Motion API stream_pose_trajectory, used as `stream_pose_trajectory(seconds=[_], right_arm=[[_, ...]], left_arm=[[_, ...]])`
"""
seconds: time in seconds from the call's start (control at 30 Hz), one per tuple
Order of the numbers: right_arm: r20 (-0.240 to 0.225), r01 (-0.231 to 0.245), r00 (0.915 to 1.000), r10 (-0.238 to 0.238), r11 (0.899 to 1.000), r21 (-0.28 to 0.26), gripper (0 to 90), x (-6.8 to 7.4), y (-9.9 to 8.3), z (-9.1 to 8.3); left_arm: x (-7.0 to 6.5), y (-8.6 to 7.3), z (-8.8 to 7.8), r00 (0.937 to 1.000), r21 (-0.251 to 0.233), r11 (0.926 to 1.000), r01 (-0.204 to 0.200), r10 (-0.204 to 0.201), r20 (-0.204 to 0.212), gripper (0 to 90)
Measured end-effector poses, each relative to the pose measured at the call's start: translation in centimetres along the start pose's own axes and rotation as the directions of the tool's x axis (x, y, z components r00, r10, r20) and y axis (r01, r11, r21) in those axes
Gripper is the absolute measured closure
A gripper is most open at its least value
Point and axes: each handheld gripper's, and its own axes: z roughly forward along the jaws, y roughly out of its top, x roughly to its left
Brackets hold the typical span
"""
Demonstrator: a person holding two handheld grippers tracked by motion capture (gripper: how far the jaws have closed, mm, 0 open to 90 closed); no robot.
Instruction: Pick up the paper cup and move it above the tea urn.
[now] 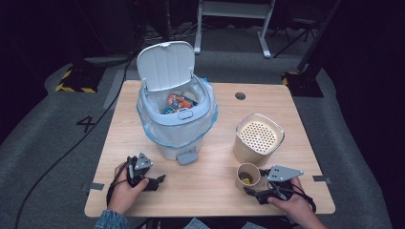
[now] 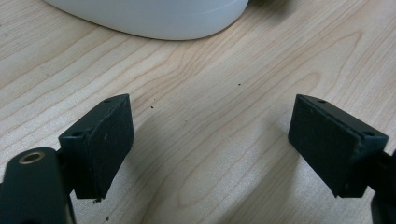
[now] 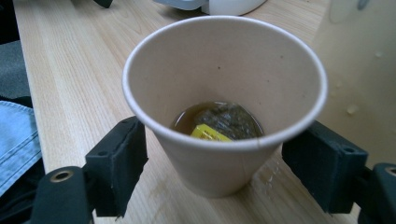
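From the high view I count one paper cup (image 1: 248, 176) at the near right of the table (image 1: 210, 191), just in front of one beige strainer pot (image 1: 258, 139), and one white bin (image 1: 176, 112) with its lid up at the far centre-left. My right gripper (image 1: 250, 192) sits just near of the cup; my left gripper (image 1: 159, 180) rests at the near left, close to the bin's pedal (image 1: 186, 156).

In the left gripper view, the jaws stand wide apart with nothing but bare wood between them; the bin's base (image 2: 154, 18) curves past at the far edge.

In the right gripper view, the cup (image 3: 224, 107) stands upright between my jaws. The left pad looks to be at its wall and the right pad just beside it, so I judge the grip not yet made. One tea bag (image 3: 219, 122) with a yellow tag lies in a little brown liquid. I judge the cup light, thin and easily crushed, with a damp table beside it, so I would take it around the mid wall, gently, and keep it level.
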Motion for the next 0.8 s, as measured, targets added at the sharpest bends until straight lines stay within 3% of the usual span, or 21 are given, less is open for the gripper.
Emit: stream_pose_trajectory(seconds=[0.43, 0.8], right_arm=[[0.002, 0.034, 0.9994, -0.034, 0.999, -0.005, 28.8, -0.2, 0.0, 1.2], [-0.048, 0.117, 0.9917, -0.119, 0.992, -0.046, 30.3, -0.2, 1.3, -0.6]], left_arm=[[0.0, 0.0, 0.0, 1.0000, 0.000, 1.0000, 0.000, 0.000, 0.000, 14.6], [0.0, 0.0, 0.0, 1.0000, 0.001, 1.0000, -0.006, 0.006, -0.003, 14.6]])
